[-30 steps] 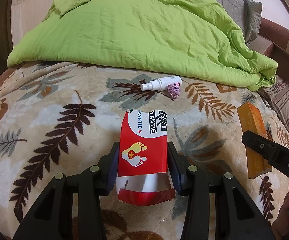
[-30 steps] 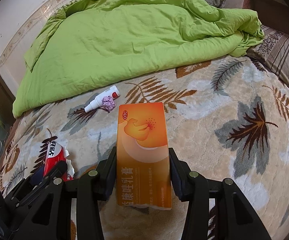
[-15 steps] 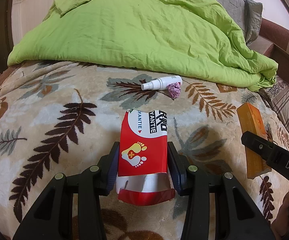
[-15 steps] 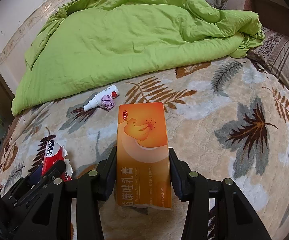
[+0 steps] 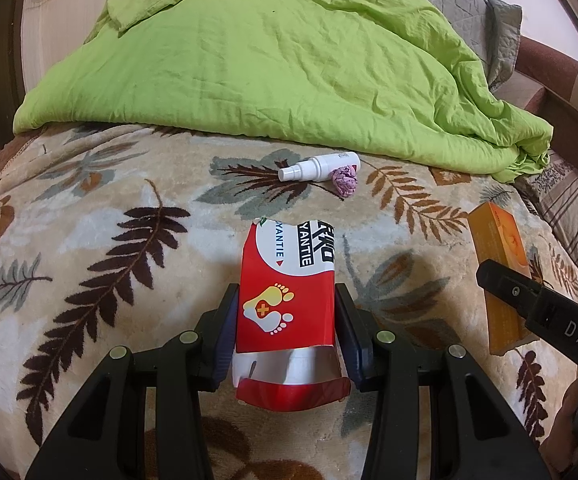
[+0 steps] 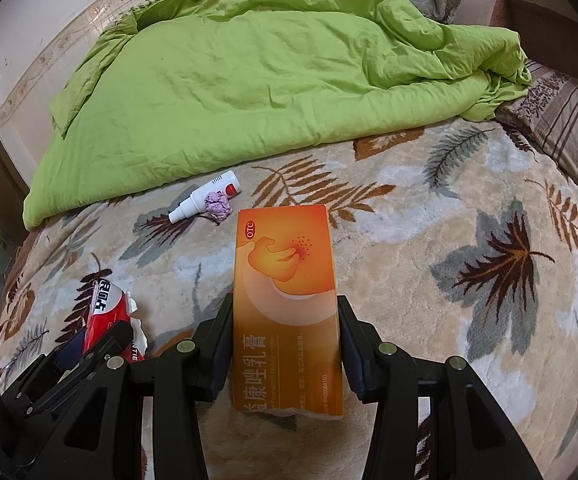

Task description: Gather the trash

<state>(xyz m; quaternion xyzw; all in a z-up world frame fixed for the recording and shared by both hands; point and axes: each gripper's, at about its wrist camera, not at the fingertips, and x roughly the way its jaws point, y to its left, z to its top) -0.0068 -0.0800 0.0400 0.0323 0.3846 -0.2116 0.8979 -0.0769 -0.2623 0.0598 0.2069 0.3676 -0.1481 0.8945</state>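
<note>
My left gripper (image 5: 287, 320) is shut on a torn red and white packet (image 5: 287, 280) with a foot logo, held just above the leaf-patterned blanket (image 5: 89, 240). My right gripper (image 6: 287, 328) is shut on an orange medicine box (image 6: 287, 288). In the left wrist view the orange box (image 5: 499, 264) shows at the right with the right gripper's black finger across it. In the right wrist view the red packet (image 6: 107, 312) shows at the lower left. Farther ahead lie a white spray bottle (image 5: 319, 166) and a crumpled purple wad (image 5: 345, 182), touching each other; the same spray bottle (image 6: 203, 198) and purple wad (image 6: 217, 207) show in the right wrist view.
A rumpled green duvet (image 5: 269, 60) covers the far half of the bed. A grey quilt (image 5: 469, 4) and a striped pillow (image 6: 569, 120) lie at the right side, beside a brown headboard (image 5: 549, 72). A wall runs along the far left.
Hardly anything differs: both grippers keep their hold, and the right wrist view has shifted very slightly.
</note>
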